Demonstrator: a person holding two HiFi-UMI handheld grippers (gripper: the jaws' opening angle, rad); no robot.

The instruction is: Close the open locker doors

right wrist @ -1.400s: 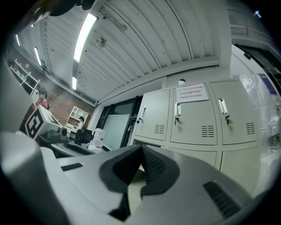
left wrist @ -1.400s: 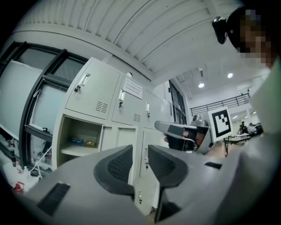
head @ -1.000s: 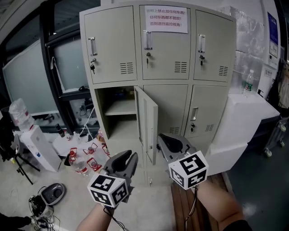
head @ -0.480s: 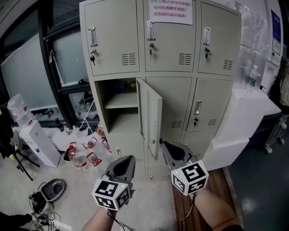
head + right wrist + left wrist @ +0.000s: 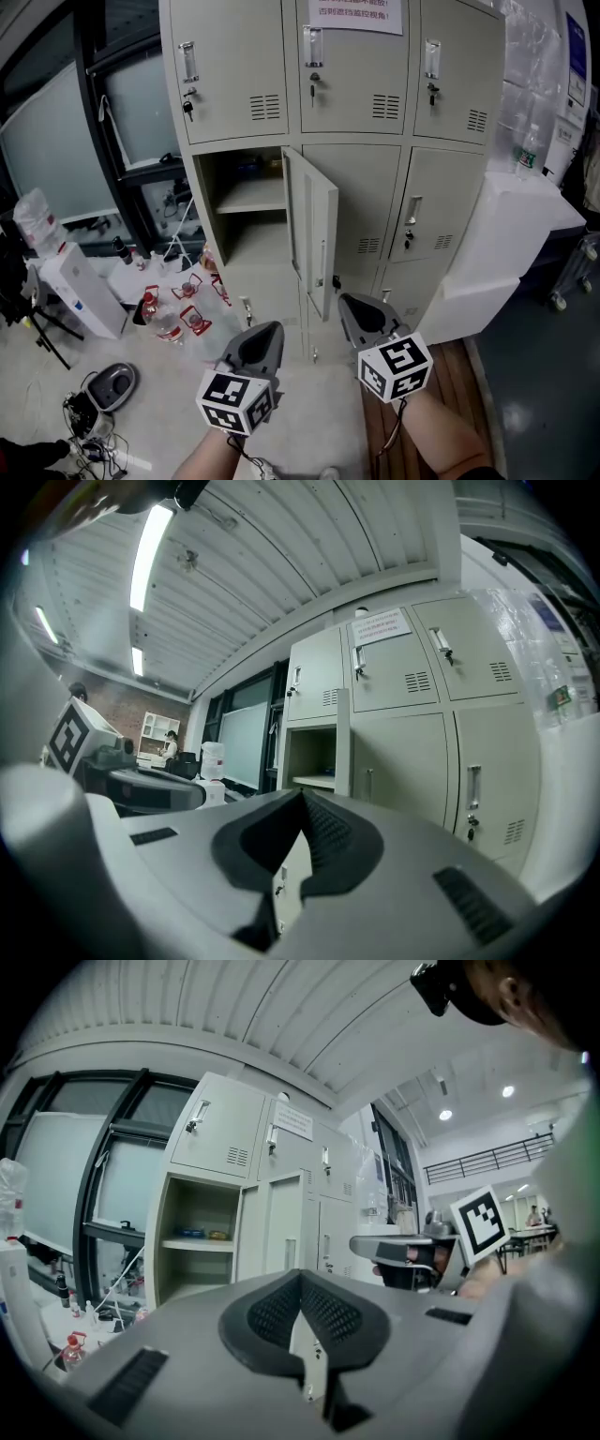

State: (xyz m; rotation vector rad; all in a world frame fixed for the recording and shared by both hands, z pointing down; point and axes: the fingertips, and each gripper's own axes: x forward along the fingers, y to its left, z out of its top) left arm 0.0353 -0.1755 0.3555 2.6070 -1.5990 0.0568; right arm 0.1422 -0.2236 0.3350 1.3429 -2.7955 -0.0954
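Presently the grey left gripper (image 5: pixel 270 328), jaws clenched empty, is hovering before the beige steel locker cabinet (image 5: pixel 234 84). Its lower-left sheet-metal door (image 5: pixel 314 230) is hanging ajar: light, stiff, likely swinging freely if pushed near its free edge. The grey right gripper (image 5: pixel 349 302) is hovering likewise clenched.

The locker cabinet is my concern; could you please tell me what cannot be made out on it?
Notice on the top middle door: cut off by the head view's top edge; too small to read in either gripper view.
Small things inside the open compartment: left gripper view, too small to identify.
Bottom of the cabinet: hidden behind the left gripper and right gripper in their own views.
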